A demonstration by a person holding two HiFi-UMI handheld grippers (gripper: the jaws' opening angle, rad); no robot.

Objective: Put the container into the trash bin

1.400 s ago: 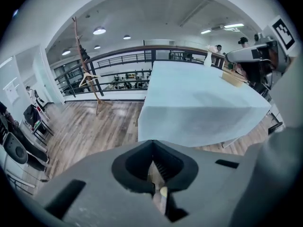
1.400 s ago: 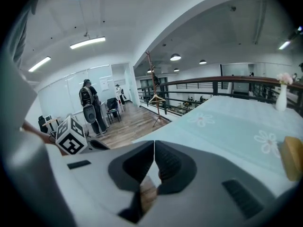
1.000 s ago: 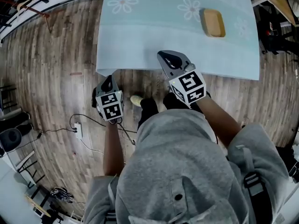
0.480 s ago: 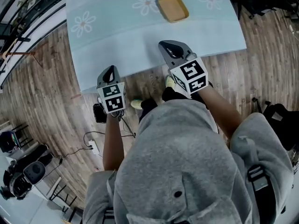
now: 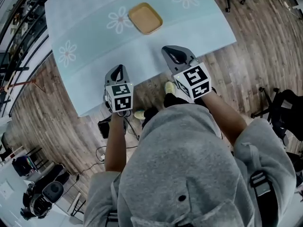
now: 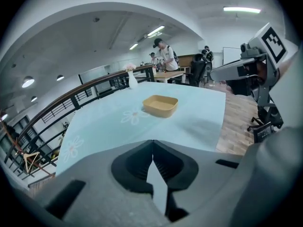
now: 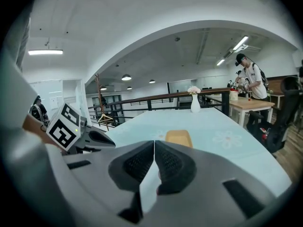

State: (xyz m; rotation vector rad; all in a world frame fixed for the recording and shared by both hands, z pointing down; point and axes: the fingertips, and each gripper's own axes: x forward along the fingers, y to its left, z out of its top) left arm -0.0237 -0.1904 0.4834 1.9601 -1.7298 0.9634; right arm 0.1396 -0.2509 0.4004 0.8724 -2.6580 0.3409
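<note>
A shallow tan container (image 5: 145,18) sits alone on the light blue flowered tablecloth (image 5: 85,32), toward the table's far side. It also shows as the tan container (image 6: 161,105) ahead of the left jaws and the tan container (image 7: 179,137) just past the right ones. My left gripper (image 5: 119,69) hangs over the table's near edge, shut and empty. My right gripper (image 5: 172,52) is over the cloth a little nearer the container, jaws together with nothing between them. The left gripper (image 6: 152,143) and right gripper (image 7: 154,143) point at the container from a distance. No bin is in view.
Wooden floor surrounds the table. A white vase (image 6: 132,79) stands at the table's far end by a dark railing (image 6: 85,91). People (image 6: 165,58) stand at a desk beyond. A black office chair (image 5: 284,112) is at the right, and cables with a power strip (image 5: 102,152) lie at the left.
The view has swung, so the table and container now lie further left in the picture. Both grippers, still shut, have come from the floor side to the table's near edge.
</note>
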